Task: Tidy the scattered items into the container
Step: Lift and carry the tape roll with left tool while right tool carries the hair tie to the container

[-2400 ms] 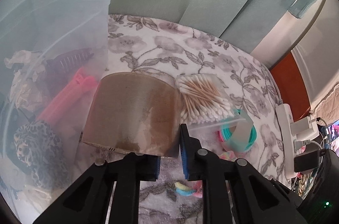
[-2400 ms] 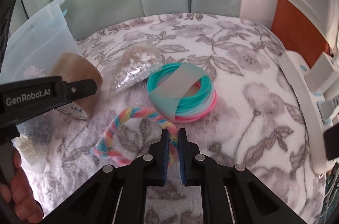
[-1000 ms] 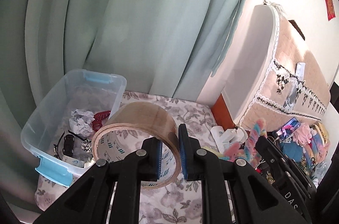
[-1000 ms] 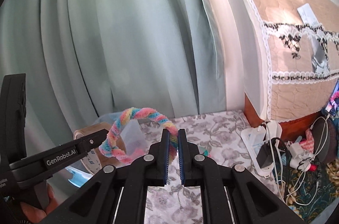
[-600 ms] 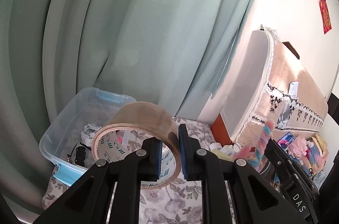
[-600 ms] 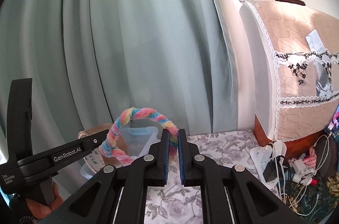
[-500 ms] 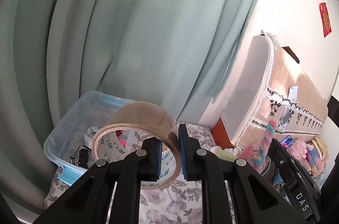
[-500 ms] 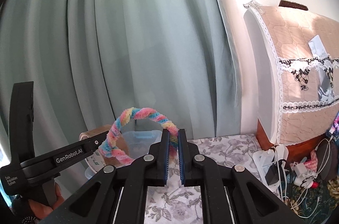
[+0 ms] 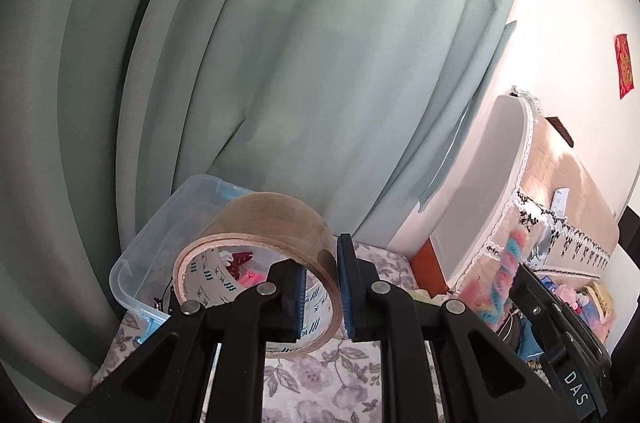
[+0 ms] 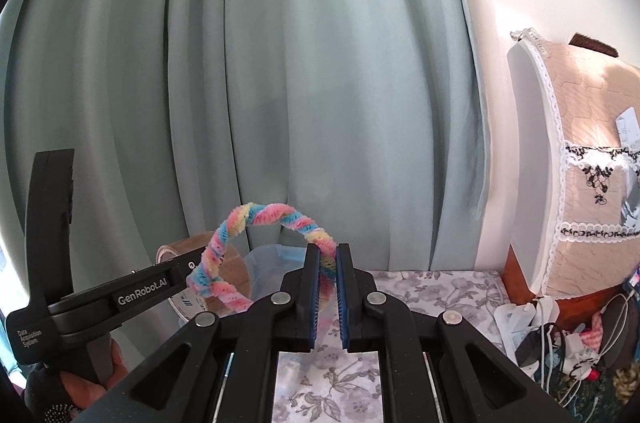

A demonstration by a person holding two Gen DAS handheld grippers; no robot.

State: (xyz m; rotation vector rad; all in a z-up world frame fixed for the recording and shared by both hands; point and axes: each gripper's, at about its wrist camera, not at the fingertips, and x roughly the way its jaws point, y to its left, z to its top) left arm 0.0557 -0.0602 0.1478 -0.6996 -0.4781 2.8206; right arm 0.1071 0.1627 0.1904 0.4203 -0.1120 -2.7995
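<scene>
My left gripper (image 9: 322, 287) is shut on the wall of a brown tape roll (image 9: 264, 223), held high above the floral table (image 9: 320, 375). The clear plastic container (image 9: 136, 255) with blue latches sits below at the left and holds several small items. My right gripper (image 10: 328, 283) is shut on a twisted pastel fuzzy loop (image 10: 260, 219), also raised in the air. The loop also shows in the left wrist view (image 9: 508, 263). The left gripper and tape roll (image 10: 192, 243) show at the left of the right wrist view, with the container's rim (image 10: 272, 255) behind the loop.
A green curtain (image 9: 300, 63) hangs behind the table. A white appliance with a lace cover (image 10: 580, 183) stands at the right. A power strip with chargers and cables (image 10: 540, 323) lies at the table's right edge.
Both grippers have risen from the table with their items, the left with the tape roll and the right with the fuzzy loop. The views now tilt up toward the curtain.
</scene>
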